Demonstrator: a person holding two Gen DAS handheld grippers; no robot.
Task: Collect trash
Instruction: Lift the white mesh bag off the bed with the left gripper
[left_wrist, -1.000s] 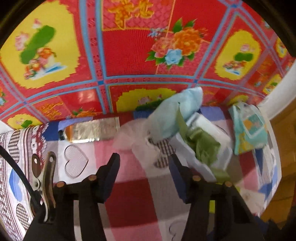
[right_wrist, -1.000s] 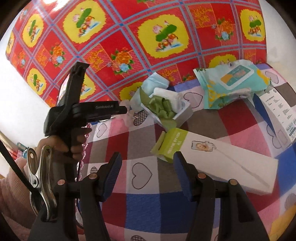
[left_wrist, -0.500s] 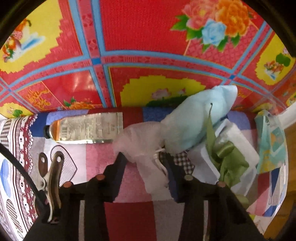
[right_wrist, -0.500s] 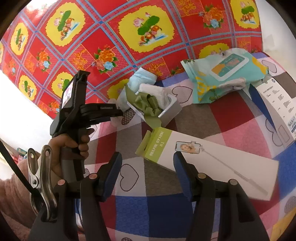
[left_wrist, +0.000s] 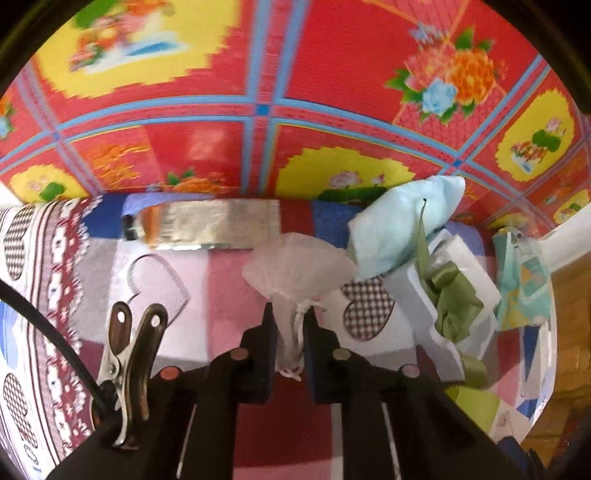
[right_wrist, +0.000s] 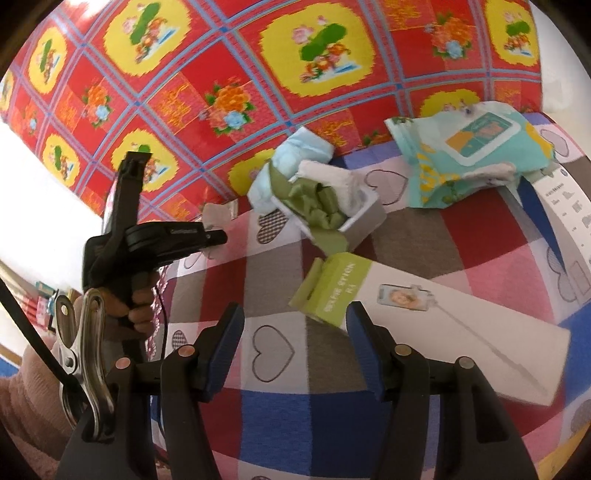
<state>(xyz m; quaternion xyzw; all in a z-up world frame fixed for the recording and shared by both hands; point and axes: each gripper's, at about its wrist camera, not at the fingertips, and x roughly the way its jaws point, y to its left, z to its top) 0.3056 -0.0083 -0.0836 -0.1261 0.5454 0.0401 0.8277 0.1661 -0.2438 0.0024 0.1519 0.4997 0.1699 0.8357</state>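
Between the two dark fingers of the left claw sits the gathered neck of a small sheer pouch, and the pads are pinched together on it, its white drawstring trailing down between them. From that pinch the pouch's fuller body fans away from the claw toward the far edge of the checked heart-print cloth, so its long axis runs straight out along the fingers. Any lift, I judge, has only to come up and back along that line. Just beyond the pouch lies a silvery tube set crosswise, and to the right a pale blue wad leans on a white box stuffed with green ribbon.

Nearer the other rubbish, the right claw stands wide apart with nothing in it, hovering above the cloth, a long selfie-stick carton close ahead and a teal wipes packet farther off.

Whether the pouch holds anything cannot be told through its haze. Motion blur smears the tube's label, and the right wrist view shows only a sliver of the pouch past the left claw's body
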